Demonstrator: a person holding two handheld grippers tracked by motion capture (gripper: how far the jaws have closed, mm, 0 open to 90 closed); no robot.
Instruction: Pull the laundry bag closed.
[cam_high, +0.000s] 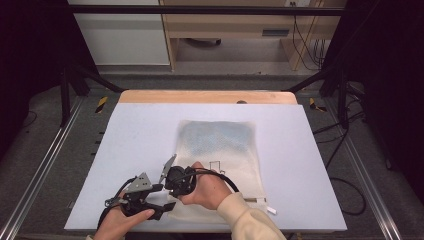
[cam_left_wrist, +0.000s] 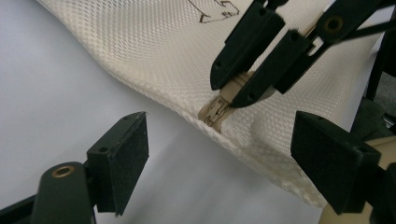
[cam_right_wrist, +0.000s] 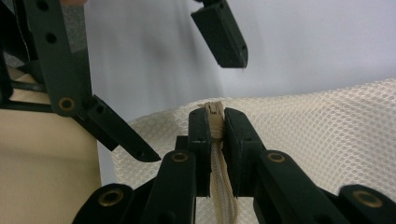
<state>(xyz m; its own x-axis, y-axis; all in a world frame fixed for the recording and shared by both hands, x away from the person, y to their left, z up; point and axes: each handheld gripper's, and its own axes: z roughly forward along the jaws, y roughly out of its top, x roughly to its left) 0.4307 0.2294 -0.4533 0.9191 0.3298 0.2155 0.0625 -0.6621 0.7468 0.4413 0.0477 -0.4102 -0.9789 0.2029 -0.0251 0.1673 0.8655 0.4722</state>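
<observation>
White sheeting covers the bench (cam_high: 150, 130), and near its front edge lies the cream mesh bag (cam_high: 220, 145), flat, its zipped edge closest to the person. Right at that edge sits the zipper pull (cam_left_wrist: 219, 108), and the right gripper (cam_right_wrist: 215, 119) has its jaws pinched together on it, tape running down between them. Just to the left, the left gripper (cam_left_wrist: 219, 144) waits with jaws wide apart, straddling the bag's corner but not touching the mesh. My call: that left one wants to close on the fabric beside the slider first, pinning the corner, so the right can draw the pull straight along the teeth without dragging the whole bag across the sheet.
</observation>
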